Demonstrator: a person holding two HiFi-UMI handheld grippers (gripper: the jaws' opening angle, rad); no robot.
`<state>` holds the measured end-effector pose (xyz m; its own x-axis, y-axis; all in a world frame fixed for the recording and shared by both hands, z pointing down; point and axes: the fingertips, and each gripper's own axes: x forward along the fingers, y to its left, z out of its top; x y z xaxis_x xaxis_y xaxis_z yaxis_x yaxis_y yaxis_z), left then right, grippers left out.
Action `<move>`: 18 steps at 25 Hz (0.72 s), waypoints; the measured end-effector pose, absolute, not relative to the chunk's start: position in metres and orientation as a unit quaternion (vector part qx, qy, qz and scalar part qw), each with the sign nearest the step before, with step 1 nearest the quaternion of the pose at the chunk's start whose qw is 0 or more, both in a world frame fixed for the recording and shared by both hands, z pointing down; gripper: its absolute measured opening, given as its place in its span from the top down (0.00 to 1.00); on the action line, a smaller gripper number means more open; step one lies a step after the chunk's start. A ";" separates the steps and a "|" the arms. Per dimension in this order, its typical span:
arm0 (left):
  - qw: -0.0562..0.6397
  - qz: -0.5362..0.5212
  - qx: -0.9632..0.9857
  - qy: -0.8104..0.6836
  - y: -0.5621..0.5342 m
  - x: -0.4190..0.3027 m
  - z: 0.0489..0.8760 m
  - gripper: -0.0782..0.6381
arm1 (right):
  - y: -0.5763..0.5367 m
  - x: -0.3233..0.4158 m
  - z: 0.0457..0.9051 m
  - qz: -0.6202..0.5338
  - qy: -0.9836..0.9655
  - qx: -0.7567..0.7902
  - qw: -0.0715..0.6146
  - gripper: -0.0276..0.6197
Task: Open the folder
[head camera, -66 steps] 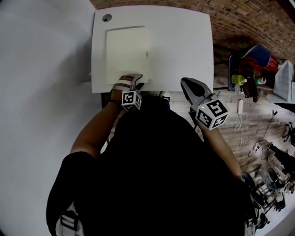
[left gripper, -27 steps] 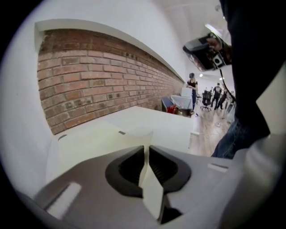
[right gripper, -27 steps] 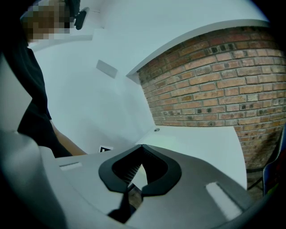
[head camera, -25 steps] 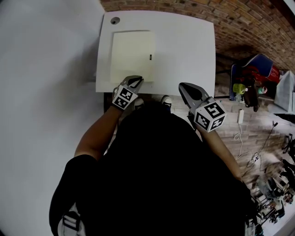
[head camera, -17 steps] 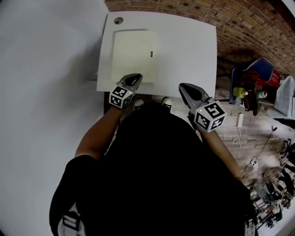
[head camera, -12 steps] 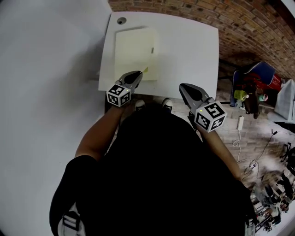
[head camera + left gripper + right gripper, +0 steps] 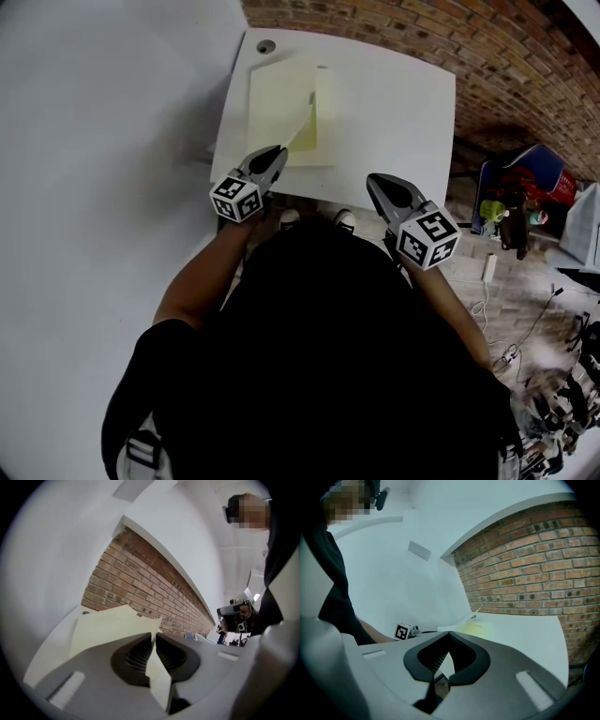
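Raised and rolled over since a second ago, the left claw (image 7: 277,153) now sits higher above the counter's near edge. The folder's cover, flat on the stack then, has come up with it. The jaws are clamped on the near edge of that cover (image 7: 117,623), with the pale sheet pinched edge-on between the ribbed pads. From the claw the cover runs forward and upward as a bent, yellowish flap, peeled off the sheets beneath on the right, while its left part lies flat. The folder (image 7: 279,98) lies just ahead of this claw on the left part of the white counter (image 7: 394,103), its long side pointing toward the brick wall (image 7: 403,28). The right claw (image 7: 377,182) hovers at the counter's near edge, well to the right of the folder, with its jaws closed tip to tip on nothing. Its own view shows the folder off to the left with the cover tilted up.
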<state>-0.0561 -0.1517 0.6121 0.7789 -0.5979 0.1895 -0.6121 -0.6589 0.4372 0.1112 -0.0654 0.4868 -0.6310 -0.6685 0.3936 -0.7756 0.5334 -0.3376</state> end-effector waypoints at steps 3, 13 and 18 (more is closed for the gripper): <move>0.250 0.001 0.903 -0.349 -0.150 -0.070 0.605 0.85 | -0.067 0.109 0.485 0.245 -0.872 0.410 0.110 0.96; 0.250 -0.030 0.878 -0.408 -0.144 -0.120 0.591 0.85 | -0.073 0.088 0.478 0.233 -0.887 0.383 0.112 0.96; 0.246 -0.038 0.865 -0.437 -0.142 -0.142 0.591 0.85 | -0.074 0.079 0.478 0.228 -0.892 0.373 0.115 0.96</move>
<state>-0.1415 -0.1418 0.5910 0.6160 -0.7735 0.1492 -0.7365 -0.4982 0.4575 0.0793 -0.0738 0.4781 -0.6952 -0.6124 0.3764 -0.7180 0.6174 -0.3214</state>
